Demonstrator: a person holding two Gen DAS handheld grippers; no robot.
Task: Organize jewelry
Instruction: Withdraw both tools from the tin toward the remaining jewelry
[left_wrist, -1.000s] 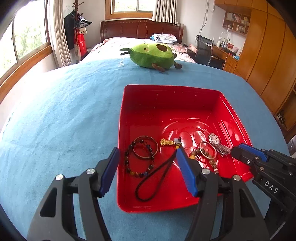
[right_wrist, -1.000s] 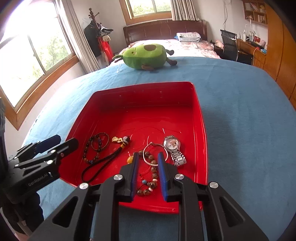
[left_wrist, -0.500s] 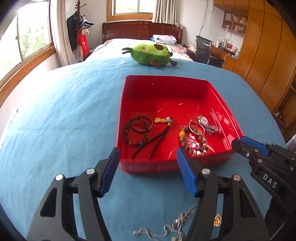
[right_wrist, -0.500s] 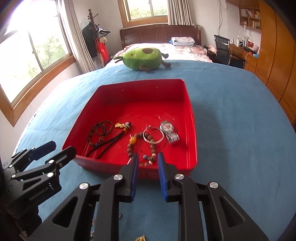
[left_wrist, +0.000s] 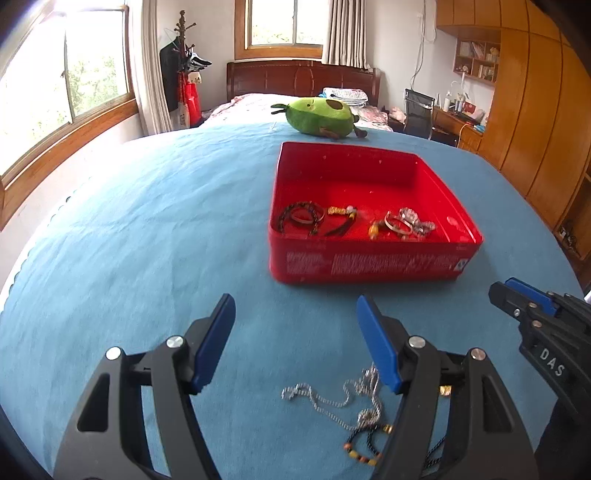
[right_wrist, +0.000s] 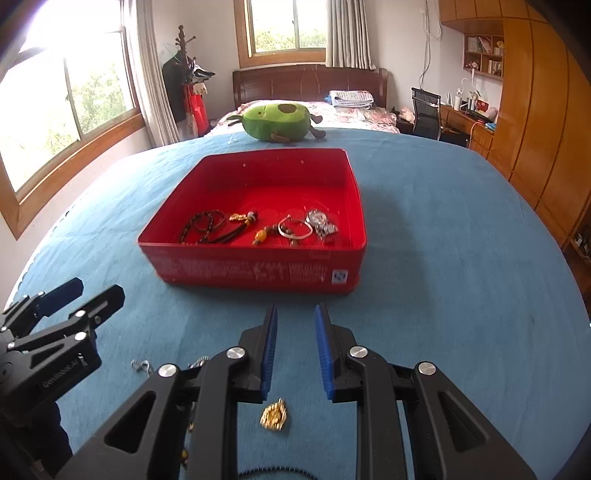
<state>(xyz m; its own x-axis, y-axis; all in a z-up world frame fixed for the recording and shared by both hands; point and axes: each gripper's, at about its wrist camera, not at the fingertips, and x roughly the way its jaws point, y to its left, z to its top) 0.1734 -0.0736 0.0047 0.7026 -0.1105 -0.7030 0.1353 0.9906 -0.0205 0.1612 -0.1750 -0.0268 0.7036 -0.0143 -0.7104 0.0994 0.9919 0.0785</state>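
Note:
A red tray (left_wrist: 369, 264) (right_wrist: 255, 275) sits on the blue cloth and holds several pieces: a dark bead bracelet (left_wrist: 301, 218) (right_wrist: 201, 225), a black cord charm (right_wrist: 240, 221), a silver bangle (left_wrist: 397, 225) (right_wrist: 295, 229) and a watch (left_wrist: 415, 219) (right_wrist: 321, 223). My left gripper (left_wrist: 295, 310) is open and empty, in front of the tray, over a silver chain (left_wrist: 332, 397) and a beaded cord (left_wrist: 364, 443). My right gripper (right_wrist: 295, 319) is slightly open and empty, over a gold pendant (right_wrist: 274, 415).
A green avocado plush (left_wrist: 319, 116) (right_wrist: 279, 122) lies behind the tray. The blue cloth (left_wrist: 147, 221) spreads wide on both sides. Beyond it are a bed, windows on the left and wooden wardrobes on the right.
Both grippers have pulled back from over the tray toward the near side. The tray now lies ahead of them, and loose jewelry on the cloth has come into view beneath the fingers.

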